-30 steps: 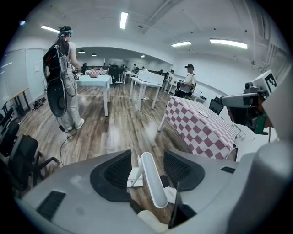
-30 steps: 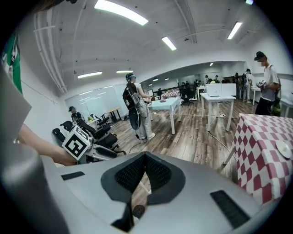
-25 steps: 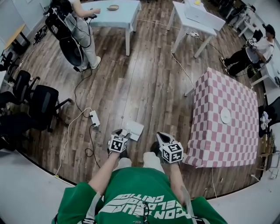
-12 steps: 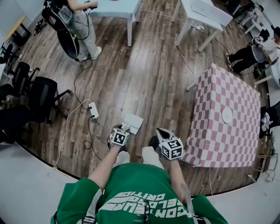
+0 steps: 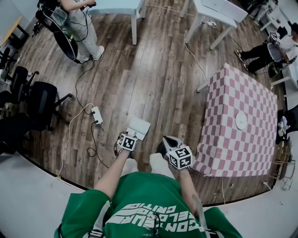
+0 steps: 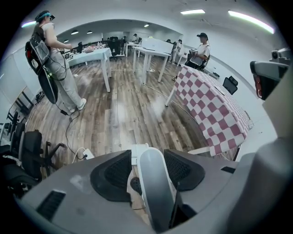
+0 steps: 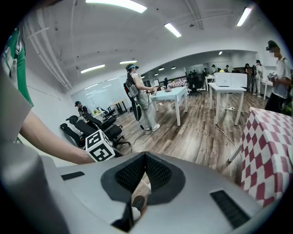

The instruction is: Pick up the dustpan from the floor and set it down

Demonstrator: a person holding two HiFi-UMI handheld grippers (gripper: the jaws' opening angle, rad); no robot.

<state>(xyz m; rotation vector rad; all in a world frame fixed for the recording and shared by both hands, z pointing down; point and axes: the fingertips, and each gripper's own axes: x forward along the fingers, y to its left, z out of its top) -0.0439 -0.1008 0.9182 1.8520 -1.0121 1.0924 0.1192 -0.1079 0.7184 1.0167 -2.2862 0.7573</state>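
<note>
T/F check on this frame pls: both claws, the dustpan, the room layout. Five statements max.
1. The left claw is shut on the dustpan by its handle. True.
2. The right claw holds a brush. False: its jaws are together, with nothing between them.
3. The checkered table stands on the person's left. False: it is on the right.
4. A white plate lies on that table. True.
5. A power strip lies on the floor left of the dustpan. True.

**A:** Wood floor (image 5: 153, 79), what stands on it?
**B:** White power strip (image 5: 97, 115), near left. Black office chairs (image 5: 42, 100), left edge. White table (image 5: 219, 9), far right.
**A:** Checkered table (image 5: 223, 116), right?
**B:** One white plate (image 5: 240, 121), towards its right side.
</note>
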